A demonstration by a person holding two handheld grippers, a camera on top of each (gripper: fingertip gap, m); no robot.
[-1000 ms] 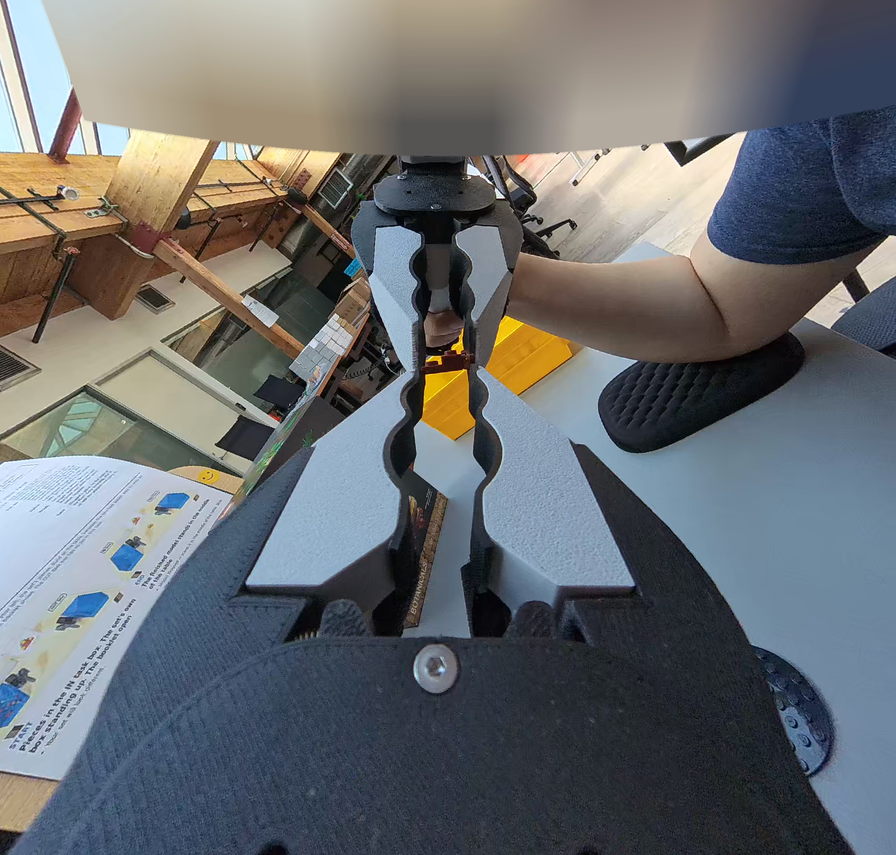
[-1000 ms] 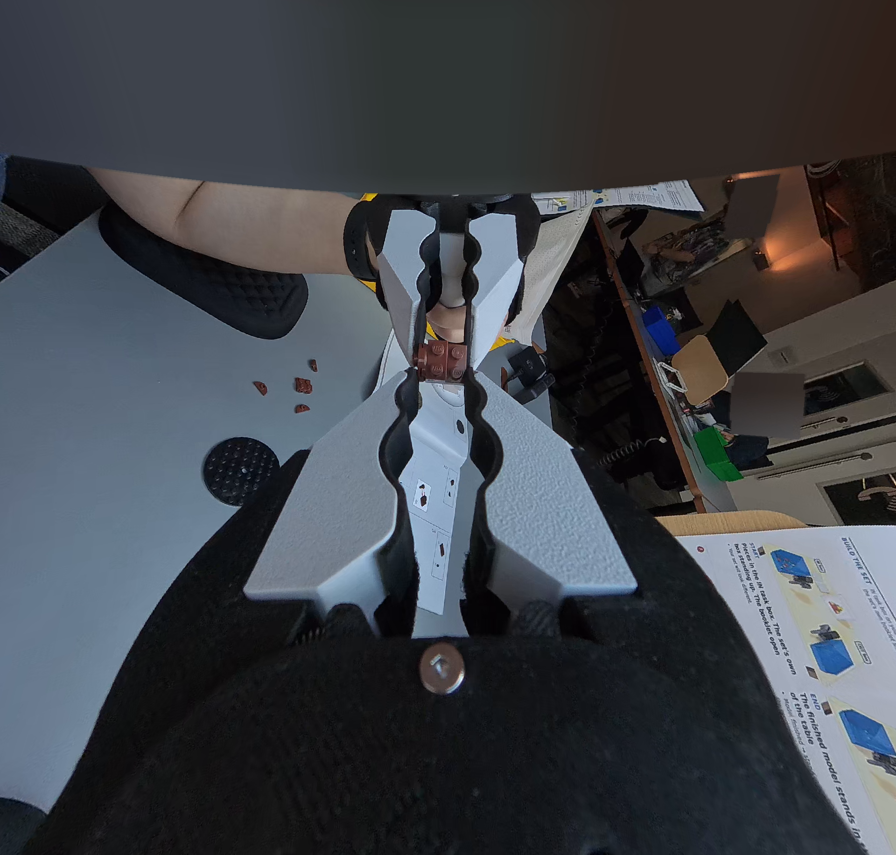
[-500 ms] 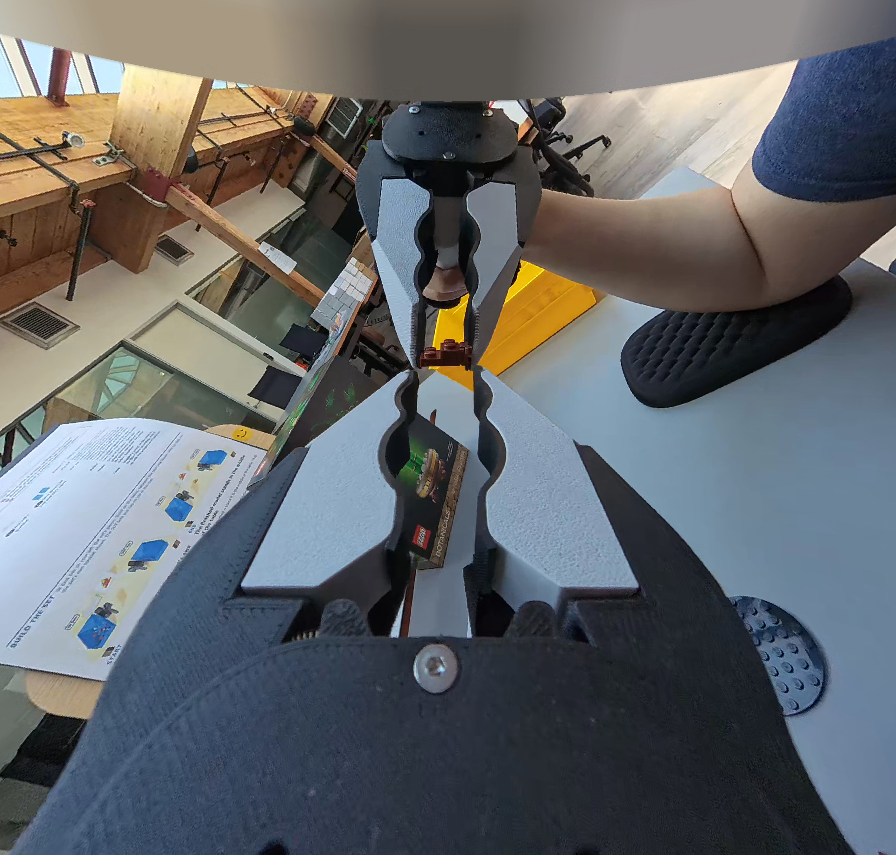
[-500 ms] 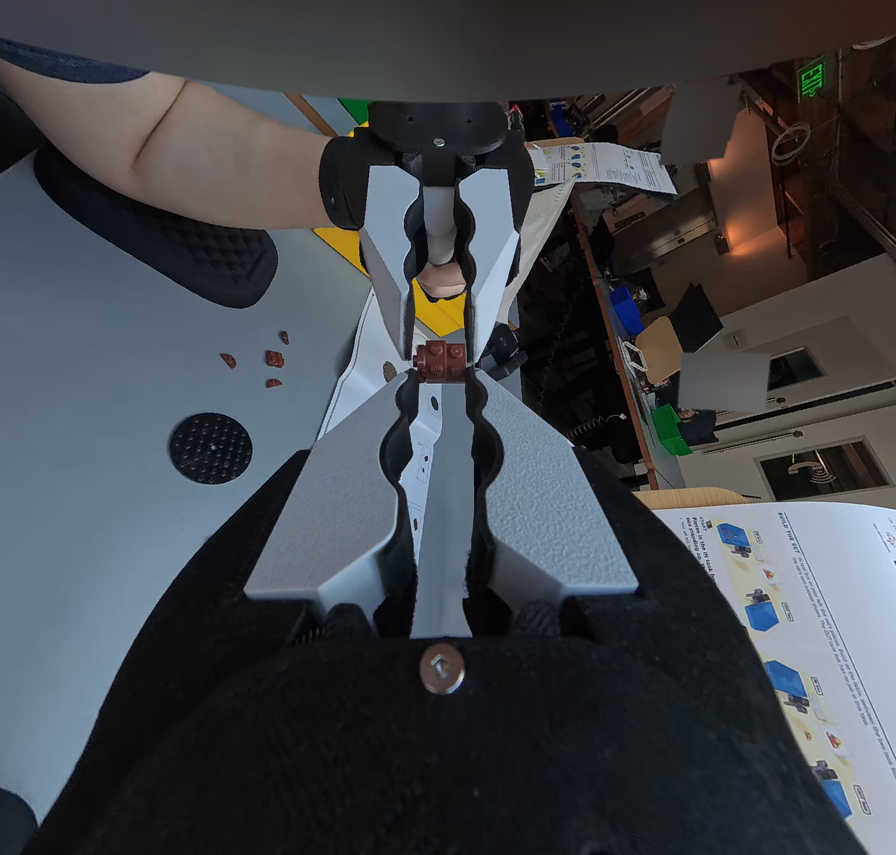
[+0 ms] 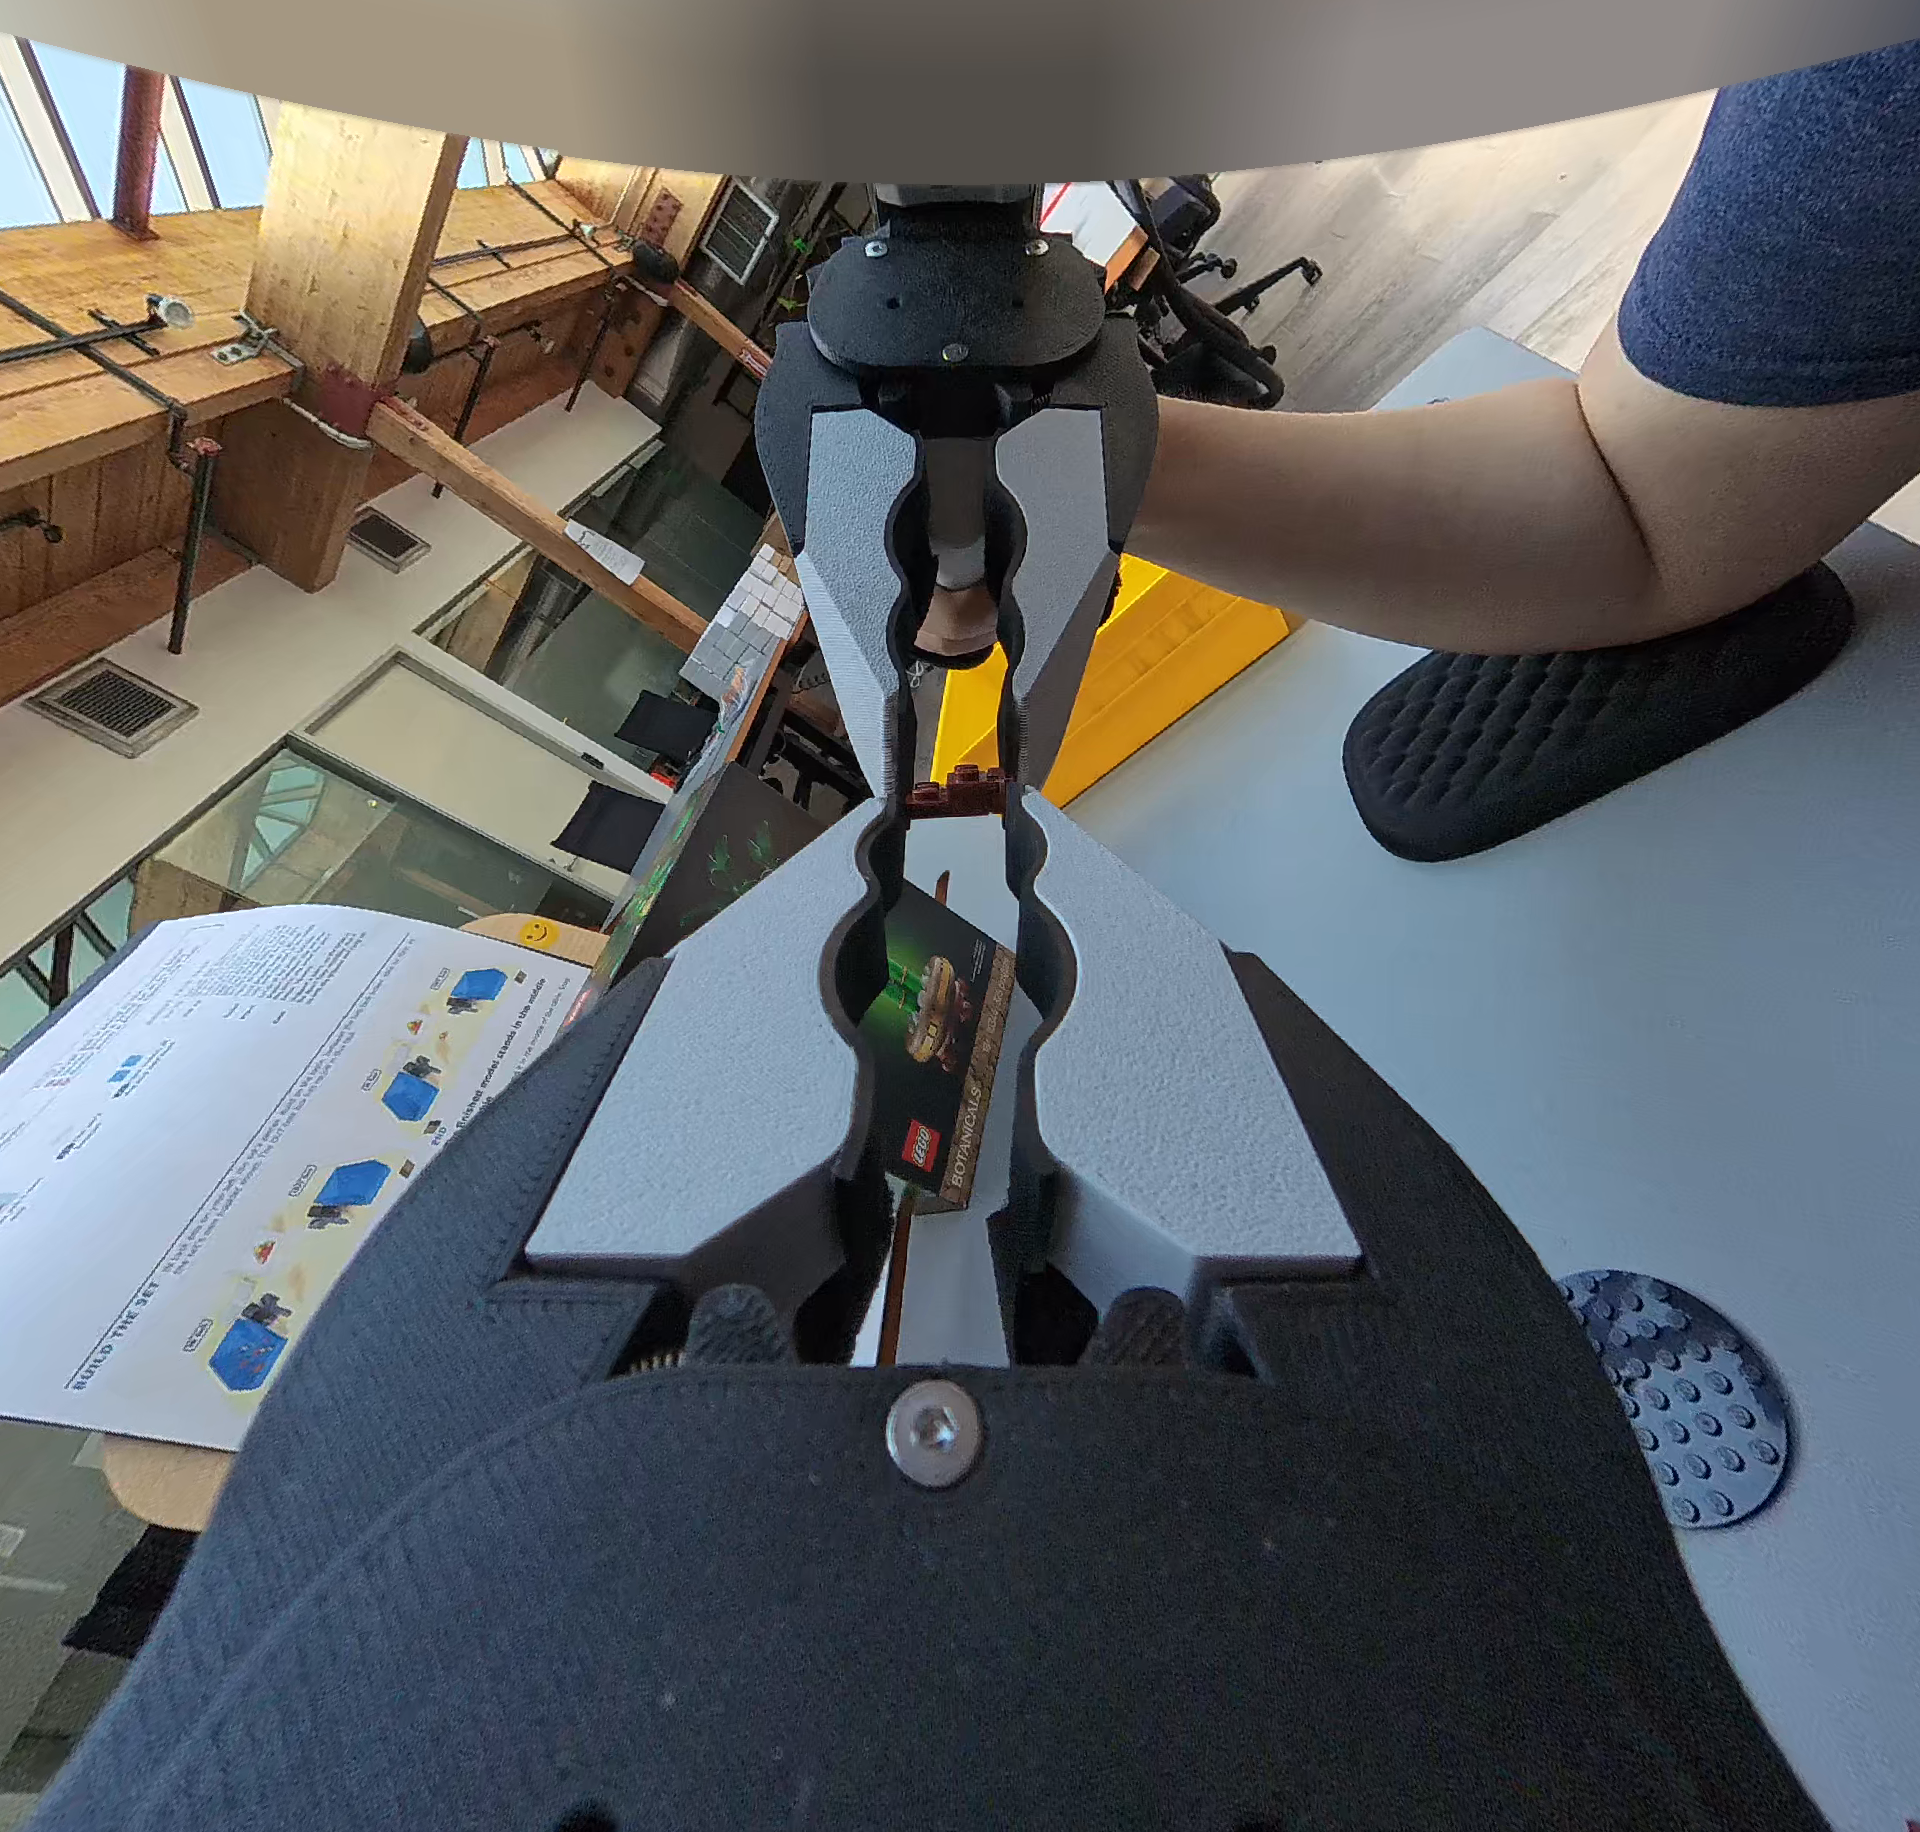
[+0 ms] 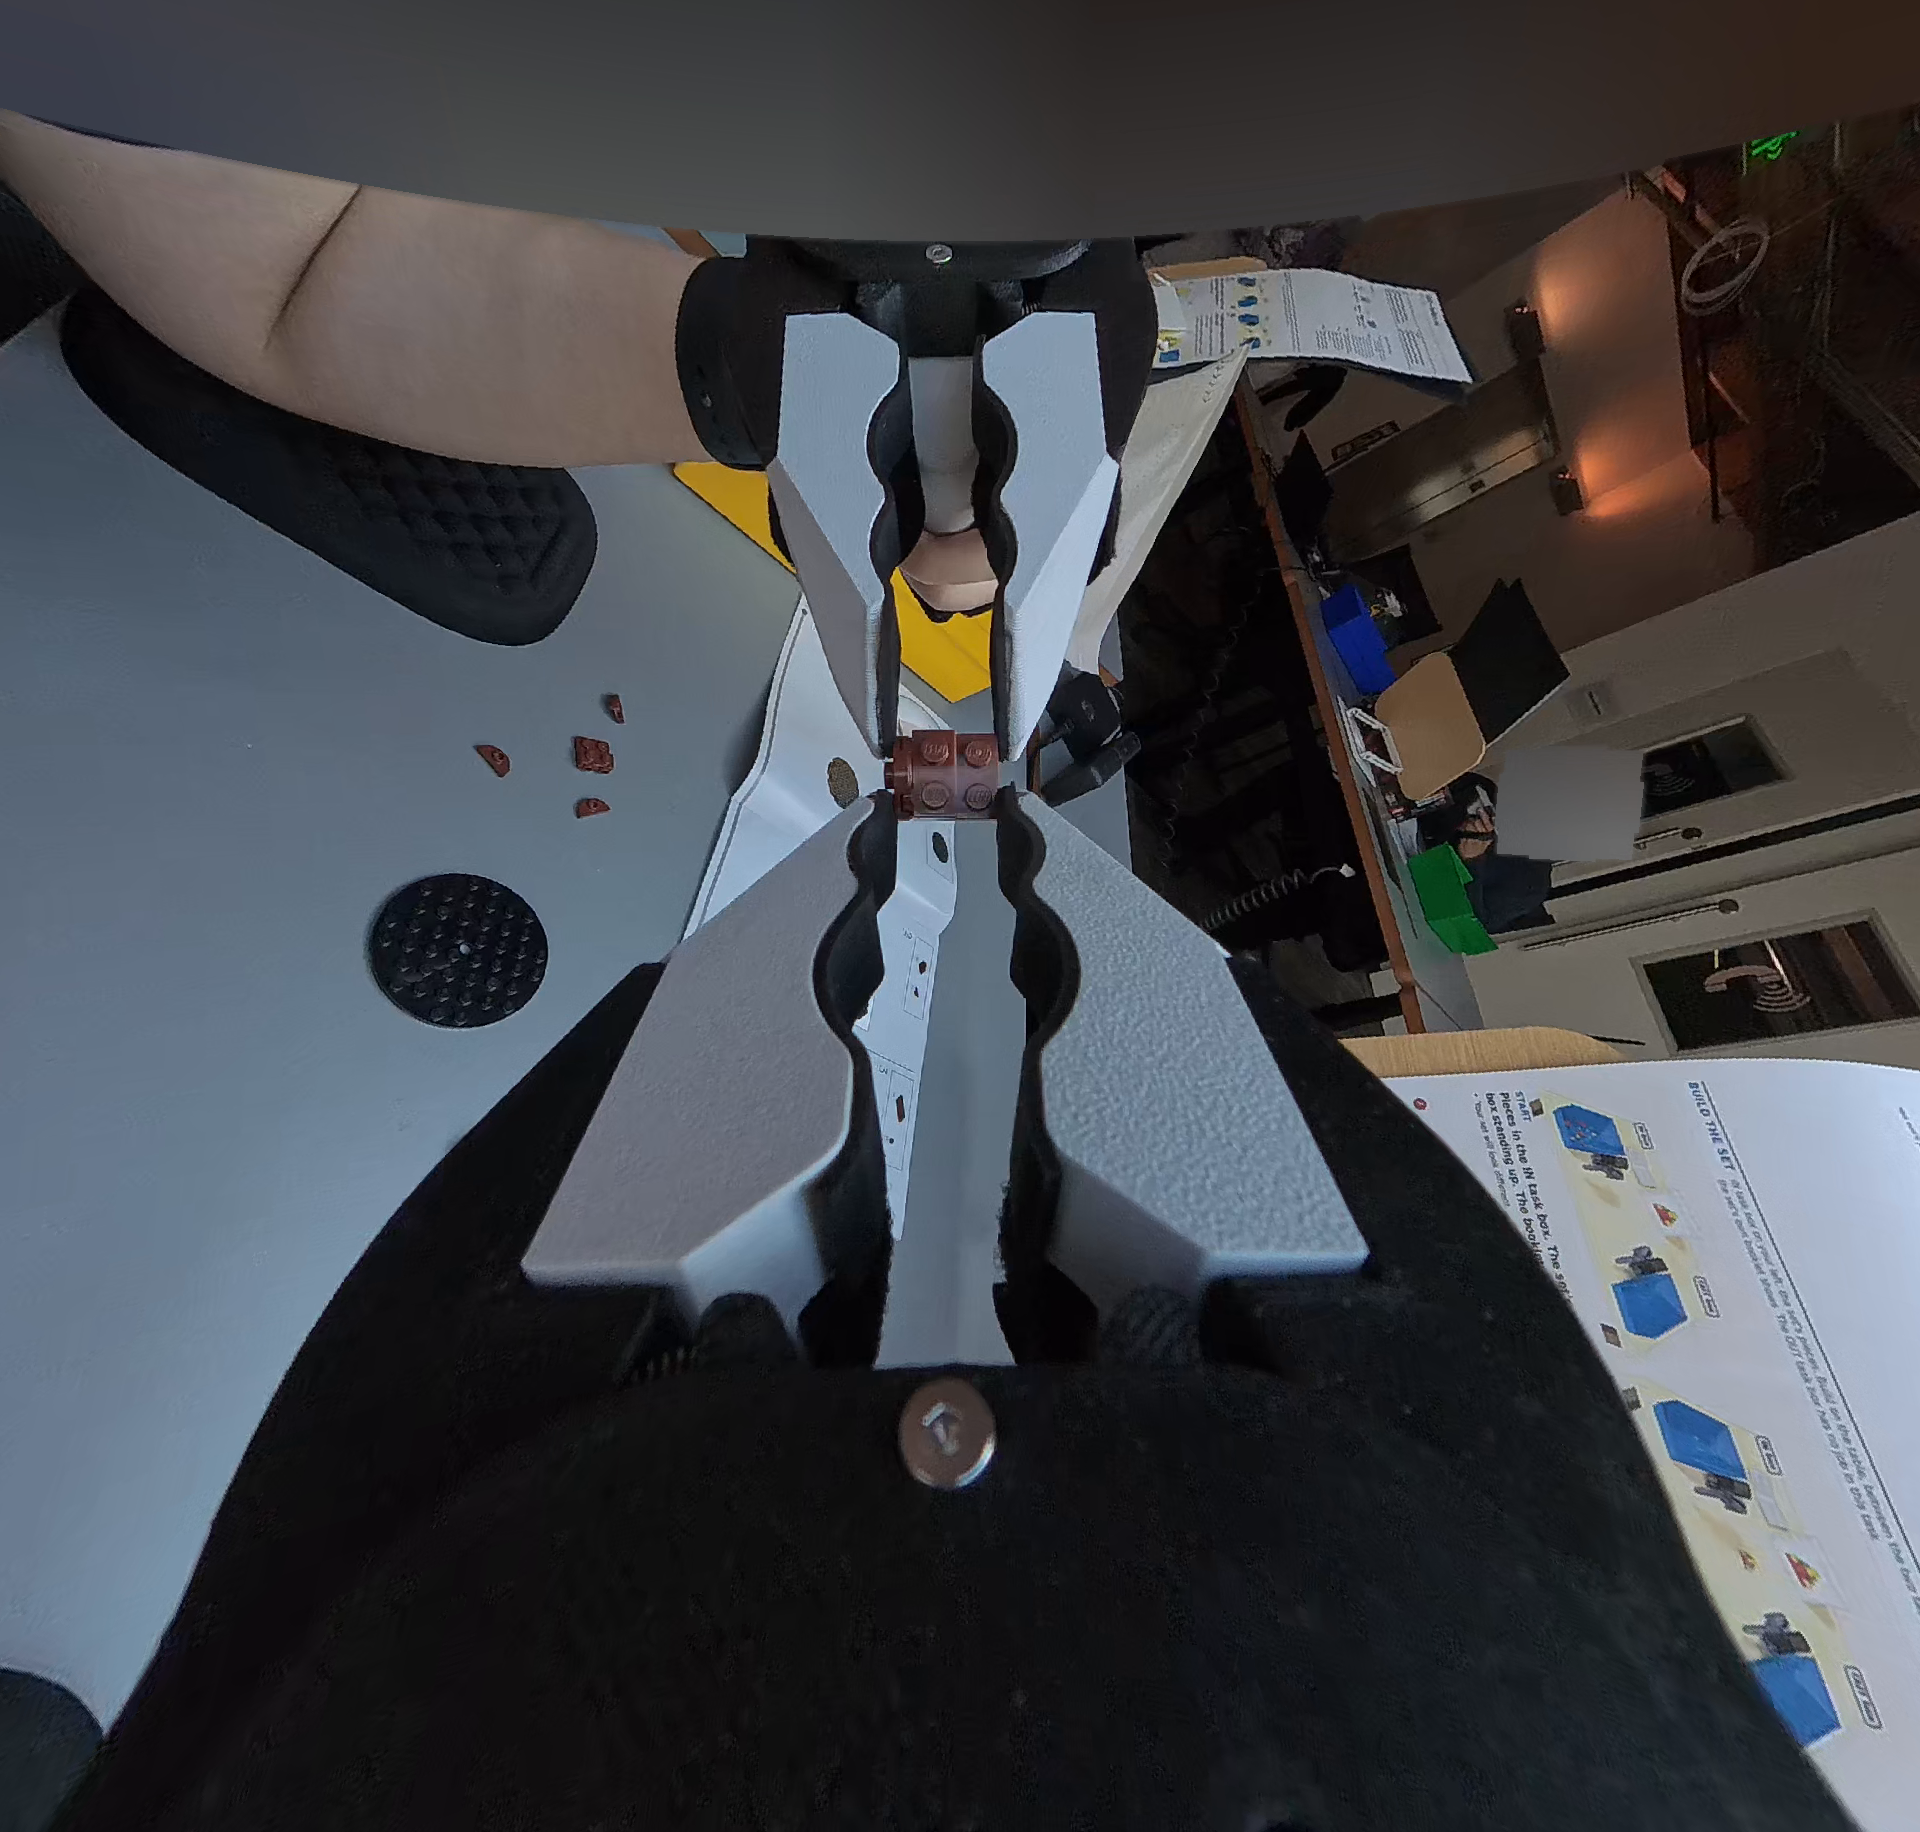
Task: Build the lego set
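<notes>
My two grippers meet tip to tip above the grey table (image 5: 1455,1055). In the left wrist view my left gripper (image 5: 953,814) comes from below, shut on a small brown lego piece (image 5: 956,790) with studs on top. The right gripper (image 5: 956,783) comes from above and pinches the same brown cluster. In the right wrist view my right gripper (image 6: 945,808) is shut on a brown brick with side studs (image 6: 948,772). The left gripper (image 6: 940,743) grips it from the far side. I cannot tell where one piece ends and the other begins.
A black round studded plate (image 6: 459,949) lies on the table and also shows in the left wrist view (image 5: 1683,1398). Several loose brown pieces (image 6: 592,754) lie beyond it. An open instruction booklet (image 6: 790,795), a yellow box (image 5: 1132,670), a black arm pad (image 5: 1590,712) and a printed sheet (image 5: 239,1138) surround the grippers. The tips of both grippers are at nearly the same place.
Both grippers have stayed shut, tip to tip on the brown pieces. The pair has tilted and shifted a little, so more of the booklet cover shows beneath my left gripper.
</notes>
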